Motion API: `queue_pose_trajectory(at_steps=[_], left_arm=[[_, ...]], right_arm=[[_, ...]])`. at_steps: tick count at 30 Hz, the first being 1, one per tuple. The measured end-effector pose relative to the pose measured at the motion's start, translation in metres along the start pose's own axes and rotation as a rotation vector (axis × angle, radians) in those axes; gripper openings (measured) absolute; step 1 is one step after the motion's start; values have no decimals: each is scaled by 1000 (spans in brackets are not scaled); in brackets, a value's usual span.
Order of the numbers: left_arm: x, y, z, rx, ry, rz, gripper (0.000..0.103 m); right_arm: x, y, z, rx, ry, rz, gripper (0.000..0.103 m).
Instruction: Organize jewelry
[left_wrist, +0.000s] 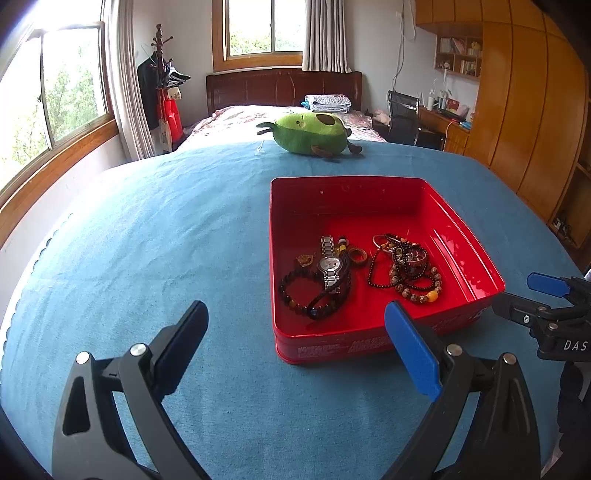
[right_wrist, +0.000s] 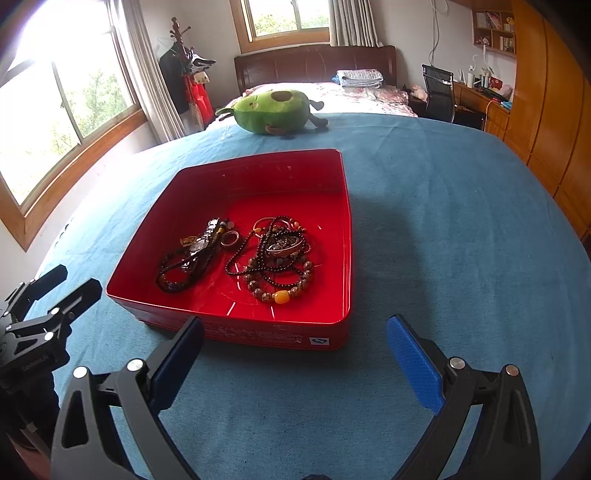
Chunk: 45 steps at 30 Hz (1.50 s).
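We held both grippers low over the blue cloth (left_wrist: 147, 229), short of the red tin (left_wrist: 480, 266), which sat right of centre in the left wrist view and left of centre in the right wrist view. The left gripper (left_wrist: 295, 343) had its jaws wide apart and empty; the right gripper (right_wrist: 295, 354) likewise stood spread with nothing between its pads. All the jewelry we could see lay inside the tin, in two clumps. The left clump held a silver watch (left_wrist: 330, 266) lying across a dark bead bracelet (left_wrist: 295, 295), with a small ring (left_wrist: 358, 255) just beside them. The right clump was a tangle of bead strands (right_wrist: 280, 258), one with an amber bead (right_wrist: 282, 296) at the near edge.

We judged nothing was on the cloth to gather — so the sorting looked either nearly finished or not yet begun; we could not tell which. Any next pick would call for lifting one strand cleanly out of the tangle — the watch looked easier.
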<state>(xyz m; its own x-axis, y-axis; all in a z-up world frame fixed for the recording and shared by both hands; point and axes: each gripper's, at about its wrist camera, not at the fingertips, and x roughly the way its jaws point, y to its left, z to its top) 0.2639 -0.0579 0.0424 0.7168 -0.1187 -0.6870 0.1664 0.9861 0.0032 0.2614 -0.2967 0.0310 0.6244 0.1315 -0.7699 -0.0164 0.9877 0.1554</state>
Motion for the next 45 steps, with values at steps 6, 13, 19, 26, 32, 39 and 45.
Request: queue_pose_trajectory(at_steps=[6, 13, 19, 26, 32, 39, 45], left_arm=[[0, 0, 0, 1, 1, 1, 96], [1, 1, -1, 0, 5, -2, 96], [2, 1, -1, -3, 7, -1, 96], [3, 1, -2, 0, 11, 0, 96], [3, 0, -2, 0, 17, -2, 96], [3, 0, -2, -3, 18, -4, 96], [4, 1, -2, -2, 19, -3, 96]], right_arm=[[2, -2, -1, 1, 6, 1, 99], [2, -2, 0, 1, 8, 2, 99], [2, -2, 0, 1, 7, 2, 99], [2, -2, 0, 2, 8, 1, 99], [2, -2, 0, 2, 8, 1, 99], [3, -2, 0, 1, 10, 1, 99], [3, -2, 0, 1, 10, 1, 99]])
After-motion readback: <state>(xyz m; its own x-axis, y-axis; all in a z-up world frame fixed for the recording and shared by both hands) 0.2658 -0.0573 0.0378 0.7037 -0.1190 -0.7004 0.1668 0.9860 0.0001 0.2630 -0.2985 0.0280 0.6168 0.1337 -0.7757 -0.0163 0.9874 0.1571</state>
